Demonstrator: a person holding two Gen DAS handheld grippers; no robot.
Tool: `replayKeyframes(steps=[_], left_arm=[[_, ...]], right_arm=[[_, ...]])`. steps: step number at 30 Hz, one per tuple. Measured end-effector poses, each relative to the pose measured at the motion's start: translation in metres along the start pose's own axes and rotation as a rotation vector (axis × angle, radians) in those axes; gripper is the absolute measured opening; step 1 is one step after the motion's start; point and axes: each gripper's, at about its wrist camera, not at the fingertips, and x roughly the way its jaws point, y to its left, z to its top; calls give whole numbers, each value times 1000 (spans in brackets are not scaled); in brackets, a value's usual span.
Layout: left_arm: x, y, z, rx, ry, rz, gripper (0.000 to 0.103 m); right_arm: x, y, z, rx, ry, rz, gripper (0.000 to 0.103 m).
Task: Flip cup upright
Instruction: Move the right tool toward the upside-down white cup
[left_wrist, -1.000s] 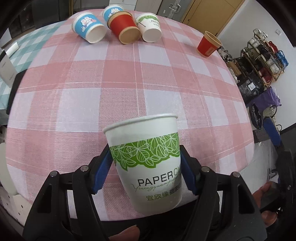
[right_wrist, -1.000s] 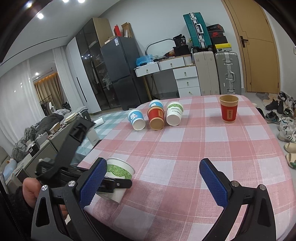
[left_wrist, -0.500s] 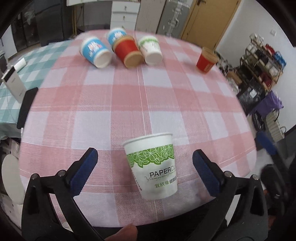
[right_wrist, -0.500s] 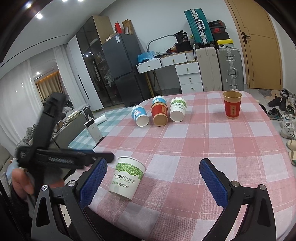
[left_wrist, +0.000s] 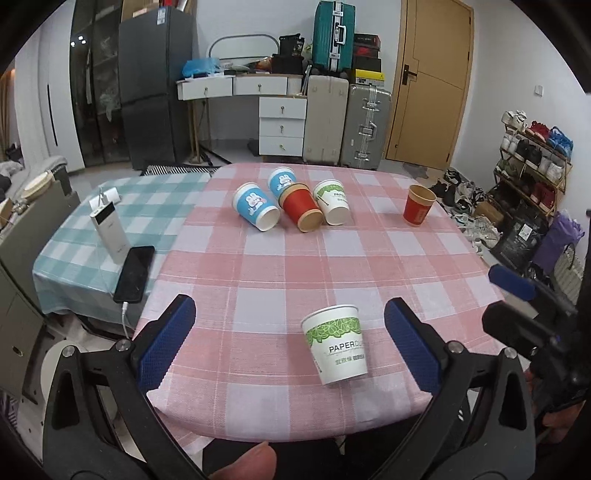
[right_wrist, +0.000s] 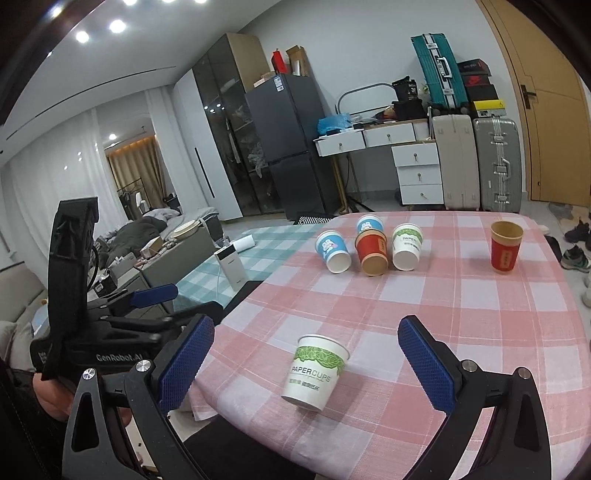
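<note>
- Left gripper (left_wrist: 290, 338) is held back from the table's near edge, its blue-padded fingers (left_wrist: 166, 341) spread wide and gripping nothing.
- Right gripper (right_wrist: 304, 360) is likewise parted, with nothing between its pads.
- White paper cup with a green leaf band (left_wrist: 336, 345) stands upright, mouth up, on the pink checked tablecloth (left_wrist: 295, 266) near the front edge, touching neither gripper.
- At the far side, four cups lie tipped over in a cluster: a blue rabbit-print cup (left_wrist: 255, 211), a second blue cup (left_wrist: 280, 181) behind it, a red cup (left_wrist: 301, 208) and a white green-leaf cup (left_wrist: 332, 202).
- Another red cup (left_wrist: 417, 205) stands upright, well apart to the right.
- A white power bank (left_wrist: 109, 234) and a black phone (left_wrist: 135, 273) rest on the adjoining teal checked cloth (left_wrist: 74, 258).
</note>
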Motion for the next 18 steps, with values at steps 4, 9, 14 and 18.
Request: replayKeyframes(steps=[4,9,14,18], left_arm=[[-7,2,-12,1,-17,27,102],[-6,10,-23,-6,-24,42,102],[-2,23,-31,-42,-5,39,102],[-1,27,-36,-39,-4,57,102]], right_arm=[[2,9,-2,-7,18,-4,102],[8,11,-2,8,66,-18,102],[19,7,-3,38,116,-29,102],[34,6,7,44,175,-22,102]])
